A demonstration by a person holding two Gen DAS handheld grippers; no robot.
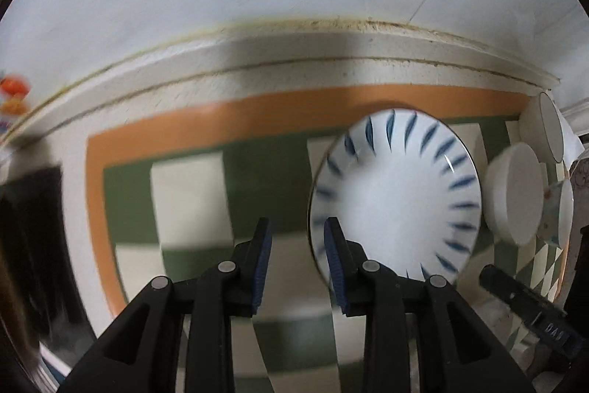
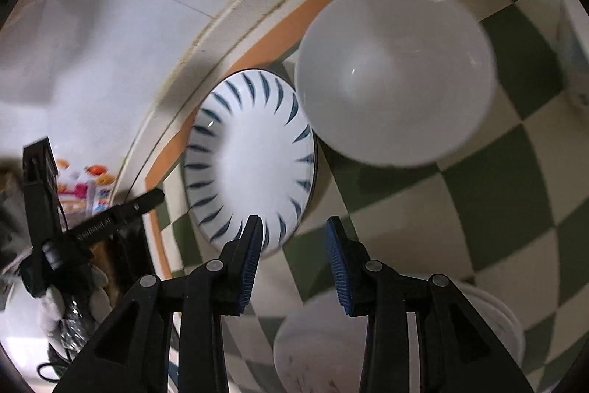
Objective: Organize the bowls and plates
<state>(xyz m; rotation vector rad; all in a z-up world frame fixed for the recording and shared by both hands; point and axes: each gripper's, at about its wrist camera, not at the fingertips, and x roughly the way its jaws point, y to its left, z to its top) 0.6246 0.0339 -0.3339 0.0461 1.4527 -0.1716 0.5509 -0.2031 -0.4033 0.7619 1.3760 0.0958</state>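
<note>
Plates and bowls lie unstacked: the blue-streaked plate (image 2: 250, 157) mid-frame, the white bowl (image 2: 395, 72) upper right, while both the left gripper (image 1: 296, 245) and right gripper (image 2: 292, 244) gape empty.

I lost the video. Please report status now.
Left gripper open, empty. Right gripper open, empty. Blue-striped plate beside white bowl. Path clear.
</note>
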